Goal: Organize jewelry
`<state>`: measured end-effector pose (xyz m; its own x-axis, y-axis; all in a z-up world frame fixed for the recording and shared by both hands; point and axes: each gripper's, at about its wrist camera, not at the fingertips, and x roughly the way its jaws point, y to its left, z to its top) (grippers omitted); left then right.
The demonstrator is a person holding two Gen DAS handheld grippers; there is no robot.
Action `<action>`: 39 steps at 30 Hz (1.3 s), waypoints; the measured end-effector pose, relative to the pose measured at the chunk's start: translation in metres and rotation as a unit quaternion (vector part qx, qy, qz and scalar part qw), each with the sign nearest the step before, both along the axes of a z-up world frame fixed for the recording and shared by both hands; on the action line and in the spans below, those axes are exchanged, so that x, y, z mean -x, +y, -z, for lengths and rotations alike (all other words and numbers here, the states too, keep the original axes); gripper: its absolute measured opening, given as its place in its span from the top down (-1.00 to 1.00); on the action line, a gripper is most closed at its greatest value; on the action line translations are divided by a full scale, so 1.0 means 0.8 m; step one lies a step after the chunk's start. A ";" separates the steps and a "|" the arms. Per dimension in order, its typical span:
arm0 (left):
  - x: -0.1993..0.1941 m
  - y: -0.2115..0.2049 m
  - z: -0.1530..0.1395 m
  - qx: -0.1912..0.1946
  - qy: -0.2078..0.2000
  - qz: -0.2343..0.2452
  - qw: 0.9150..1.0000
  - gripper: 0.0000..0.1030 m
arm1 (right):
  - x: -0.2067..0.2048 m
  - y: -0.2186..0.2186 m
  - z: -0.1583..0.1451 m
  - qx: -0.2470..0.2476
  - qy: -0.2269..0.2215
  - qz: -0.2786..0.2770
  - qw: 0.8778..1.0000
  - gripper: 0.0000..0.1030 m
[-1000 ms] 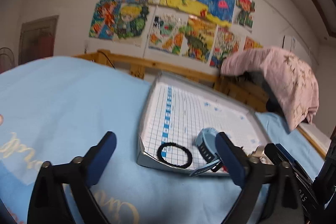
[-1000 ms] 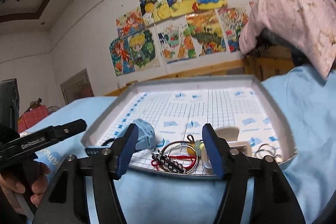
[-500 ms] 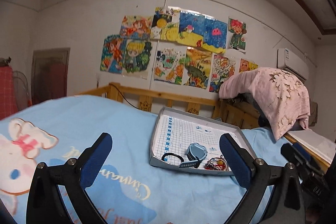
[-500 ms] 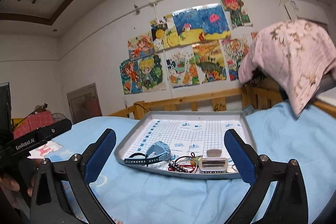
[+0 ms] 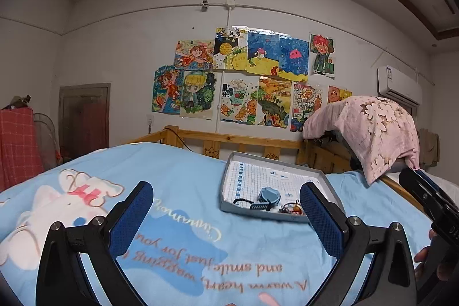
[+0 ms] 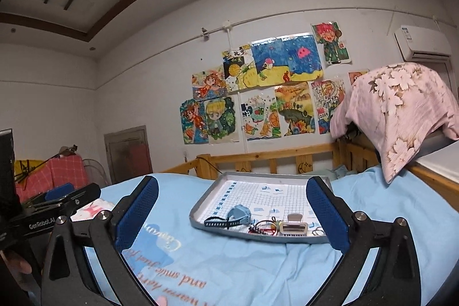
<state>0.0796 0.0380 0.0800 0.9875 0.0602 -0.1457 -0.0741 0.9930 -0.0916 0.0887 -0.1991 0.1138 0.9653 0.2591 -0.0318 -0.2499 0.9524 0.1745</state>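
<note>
A grey tray lined with grid paper lies on the blue bed sheet. At its near edge lie a blue watch, a black hair tie, a red and black bracelet tangle, a beige hair clip and small rings. My left gripper is open and empty, well short of the tray. My right gripper is open and empty, also held back from the tray.
A wooden bed rail runs behind the tray. A pink flowered cloth hangs over the rail at the right. The blue sheet with a cartoon print spreads to the left. Drawings cover the wall.
Both grippers have pulled back and up from the tray, which now looks smaller and farther. Both have opened wider. The tray's items lie as before.
</note>
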 end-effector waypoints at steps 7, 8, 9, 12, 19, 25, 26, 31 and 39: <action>0.043 -0.005 0.010 -0.006 0.005 -0.004 1.000 -1.00 | 0.054 -0.009 0.010 0.008 0.006 0.006 1.000 -0.97; 0.048 -0.006 0.012 -0.006 0.006 -0.004 1.000 -1.00 | 0.060 -0.011 0.012 0.009 0.006 0.008 1.000 -0.97; 0.053 -0.007 0.013 -0.007 0.007 -0.004 1.000 -1.00 | 0.066 -0.012 0.014 0.009 0.007 0.010 1.000 -0.97; 0.062 -0.011 0.020 -0.011 0.011 -0.004 1.000 -1.00 | 0.082 -0.017 0.022 0.014 0.013 0.014 1.000 -0.97; 0.080 -0.016 0.041 -0.014 0.021 -0.005 1.000 -1.00 | 0.105 -0.026 0.036 0.024 0.022 0.029 0.999 -0.97; 0.082 -0.017 0.058 -0.022 0.036 -0.009 0.999 -1.00 | 0.105 -0.027 0.053 0.023 0.038 0.029 0.999 -0.97; 0.082 -0.016 0.059 -0.021 0.038 -0.010 0.999 -1.00 | 0.102 -0.027 0.055 0.025 0.041 0.028 0.998 -0.97; 0.079 -0.014 0.062 -0.017 0.045 -0.010 0.999 -1.00 | 0.094 -0.024 0.063 0.033 0.050 0.024 0.998 -0.97; 0.078 -0.016 0.067 -0.020 0.053 -0.010 0.998 -1.00 | 0.094 -0.019 0.072 0.037 0.060 0.022 0.997 -0.97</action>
